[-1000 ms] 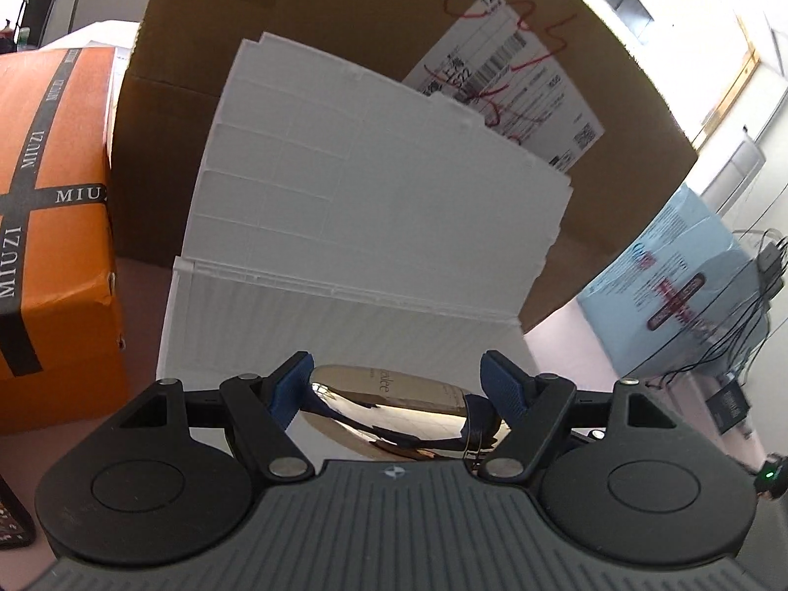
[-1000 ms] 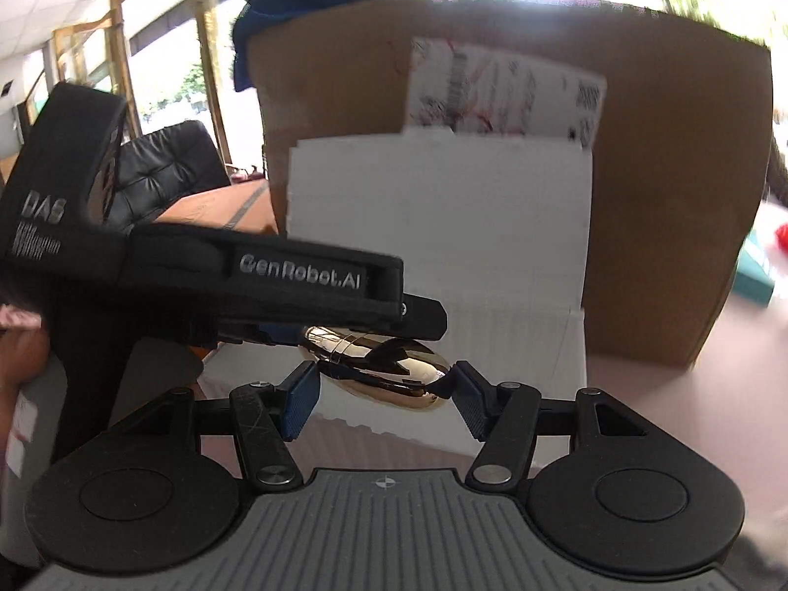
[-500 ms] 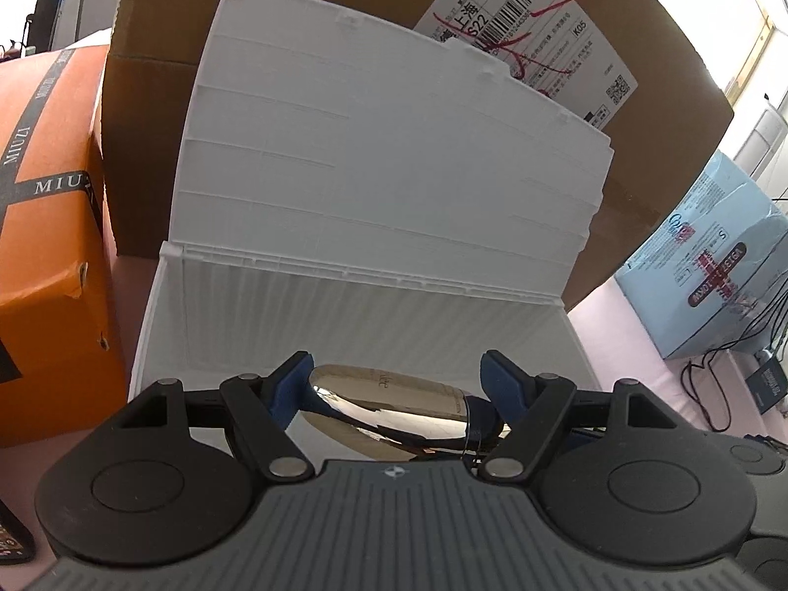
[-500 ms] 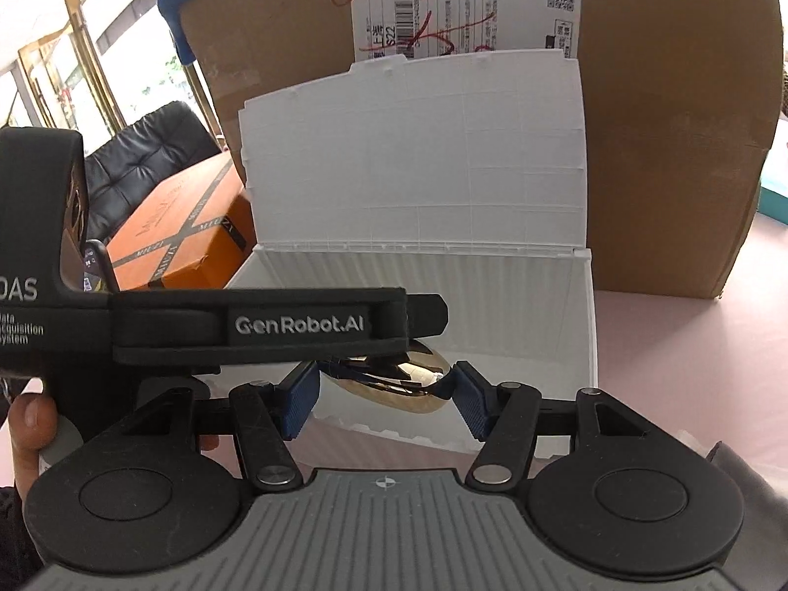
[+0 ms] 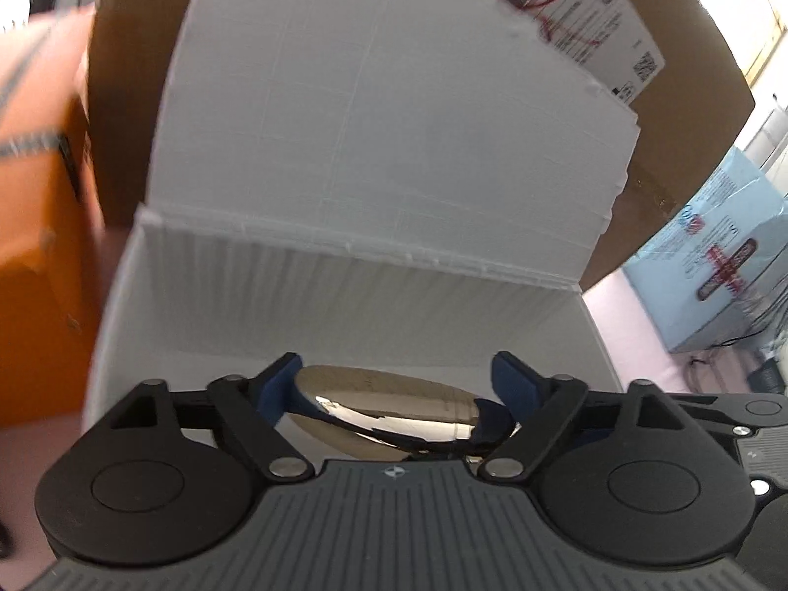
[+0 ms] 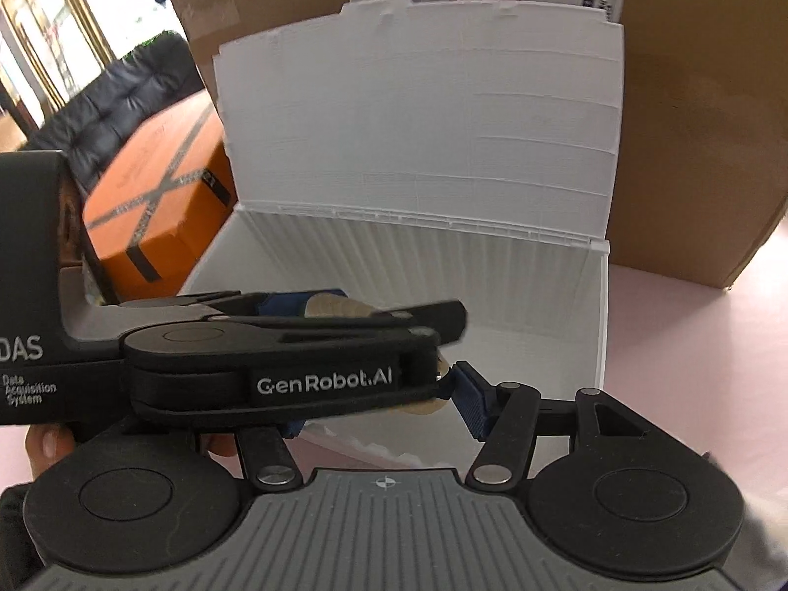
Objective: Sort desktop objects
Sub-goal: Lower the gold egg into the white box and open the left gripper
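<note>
A shiny gold oval case (image 5: 384, 404) hangs over the open white ribbed box (image 5: 344, 305). My left gripper (image 5: 396, 386) is shut on the case, with a blue pad at each of its ends. In the right wrist view the left gripper (image 6: 344, 325) crosses in from the left and hides most of the case (image 6: 327, 308). My right gripper (image 6: 384, 418) is shut on the same case from the near side, just over the front rim of the box (image 6: 418, 266). One of its fingers (image 5: 490, 416) shows at the case's right end.
The box's white lid (image 5: 394, 123) stands upright against a tall brown cardboard box (image 6: 689, 123). An orange taped box (image 6: 147, 207) sits to the left and a light blue carton (image 5: 714, 271) to the right. The tabletop (image 6: 689, 344) is pink. A hand (image 6: 44, 443) holds the left gripper.
Both grippers have carried the gold case forward and down toward the white box, which now fills more of both views. The left gripper now covers most of the case in the right view.
</note>
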`<state>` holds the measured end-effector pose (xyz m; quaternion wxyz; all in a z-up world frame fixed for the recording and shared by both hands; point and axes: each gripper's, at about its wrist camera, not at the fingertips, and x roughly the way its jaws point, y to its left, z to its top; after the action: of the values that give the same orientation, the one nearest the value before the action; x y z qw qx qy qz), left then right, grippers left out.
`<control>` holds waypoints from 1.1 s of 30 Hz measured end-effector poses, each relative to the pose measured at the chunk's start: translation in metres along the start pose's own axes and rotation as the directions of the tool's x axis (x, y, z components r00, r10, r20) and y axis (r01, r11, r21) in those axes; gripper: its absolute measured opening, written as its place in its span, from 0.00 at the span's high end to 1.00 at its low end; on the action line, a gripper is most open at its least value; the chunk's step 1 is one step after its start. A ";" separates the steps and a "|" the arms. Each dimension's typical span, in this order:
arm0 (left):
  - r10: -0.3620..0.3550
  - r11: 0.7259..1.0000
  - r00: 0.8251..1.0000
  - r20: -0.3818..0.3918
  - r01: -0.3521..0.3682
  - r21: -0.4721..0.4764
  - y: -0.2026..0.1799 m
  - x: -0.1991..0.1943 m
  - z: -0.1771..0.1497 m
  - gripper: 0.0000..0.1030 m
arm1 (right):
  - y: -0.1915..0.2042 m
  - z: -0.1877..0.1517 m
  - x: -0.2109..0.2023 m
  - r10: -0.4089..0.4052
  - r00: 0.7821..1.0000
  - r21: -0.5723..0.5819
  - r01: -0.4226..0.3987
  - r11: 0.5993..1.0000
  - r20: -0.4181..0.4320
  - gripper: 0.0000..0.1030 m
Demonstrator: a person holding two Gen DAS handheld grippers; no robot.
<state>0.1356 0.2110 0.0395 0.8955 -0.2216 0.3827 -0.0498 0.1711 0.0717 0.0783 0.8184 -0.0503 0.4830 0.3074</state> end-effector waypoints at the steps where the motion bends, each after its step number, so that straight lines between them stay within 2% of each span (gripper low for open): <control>1: -0.002 1.000 1.000 -0.002 0.002 -0.003 0.001 0.001 -0.001 0.19 | 0.001 0.001 0.001 -0.006 1.000 -0.002 0.006 1.000 -0.007 0.46; 12: -0.035 0.999 0.999 -0.026 0.034 -0.033 0.023 0.018 -0.023 0.15 | 0.004 0.000 0.002 -0.014 1.000 -0.010 0.014 1.000 -0.022 0.46; 14: -0.043 0.998 0.999 -0.024 0.042 -0.041 0.029 0.025 -0.028 0.14 | 0.003 0.000 0.002 -0.037 0.999 -0.009 0.037 0.999 -0.015 0.41; 16: -0.054 0.997 0.998 -0.022 0.053 -0.054 0.033 0.027 -0.031 0.14 | 0.000 -0.001 0.001 -0.061 0.998 -0.014 0.061 0.998 0.010 0.19; 18: -0.085 0.994 0.996 -0.013 0.084 -0.072 0.036 0.027 -0.034 0.13 | -0.003 -0.003 0.000 -0.029 0.999 -0.017 0.029 0.999 0.019 0.18; 21: -0.093 0.993 0.996 0.004 0.093 -0.078 0.041 0.026 -0.037 0.08 | -0.003 -0.004 0.000 -0.028 0.999 -0.017 0.028 0.999 0.024 0.18; 27: -0.105 0.991 0.994 0.007 0.105 -0.087 0.047 0.026 -0.036 0.07 | -0.003 -0.005 -0.002 -0.027 0.999 -0.018 0.027 0.999 0.044 0.15; 30: -0.124 0.987 0.992 0.016 0.125 -0.104 0.037 0.018 -0.028 0.06 | 0.000 -0.010 -0.008 -0.013 0.995 -0.044 0.017 0.999 0.100 0.04; 33: -0.114 0.990 0.993 0.037 0.117 -0.081 0.021 0.005 -0.023 0.01 | 0.006 -0.020 -0.019 -0.003 0.980 -0.087 0.021 0.996 0.197 0.01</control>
<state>0.1213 0.2206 0.0128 0.8872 -0.2811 0.3565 -0.0819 0.1462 0.0602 0.0842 0.8608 -0.0588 0.3854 0.3272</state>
